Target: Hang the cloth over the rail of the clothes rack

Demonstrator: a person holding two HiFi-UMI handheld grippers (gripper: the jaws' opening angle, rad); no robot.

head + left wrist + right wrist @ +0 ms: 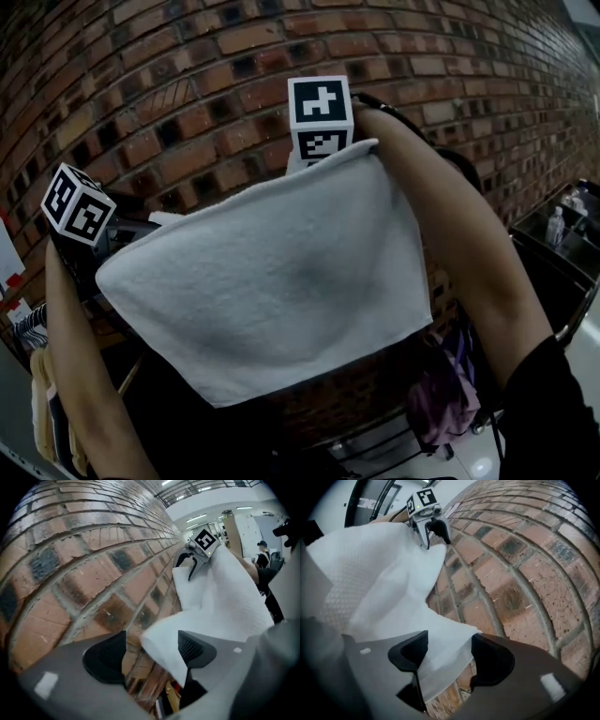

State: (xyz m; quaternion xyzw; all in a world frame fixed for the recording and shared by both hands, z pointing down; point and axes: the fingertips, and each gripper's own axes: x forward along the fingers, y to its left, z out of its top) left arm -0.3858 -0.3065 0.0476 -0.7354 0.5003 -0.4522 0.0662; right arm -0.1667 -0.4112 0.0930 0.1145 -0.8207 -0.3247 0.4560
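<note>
1. Left gripper: I read the jaws as released and standing wide apart. One corner of the white cloth lies between them, resting against the right pad. The left pad is clear of it, with brick showing through the gap.

2. Right gripper: the jaws are likewise released and wide apart. The opposite corner of the cloth drapes loosely across the gap between the pads; neither pad presses on it.

3. Cloth position: in the head view the cloth is spread flat and wide between the two grippers, its upper edge sloping up from left to right and its lower edge hanging free. I cannot tell what supports it from behind.

4. Marker cubes: the left cube sits at the cloth's left corner, and the right cube sits above its upper right corner.

5. Surroundings: a brick wall stands just beyond the cloth. Hung garments show at the near left.
</note>
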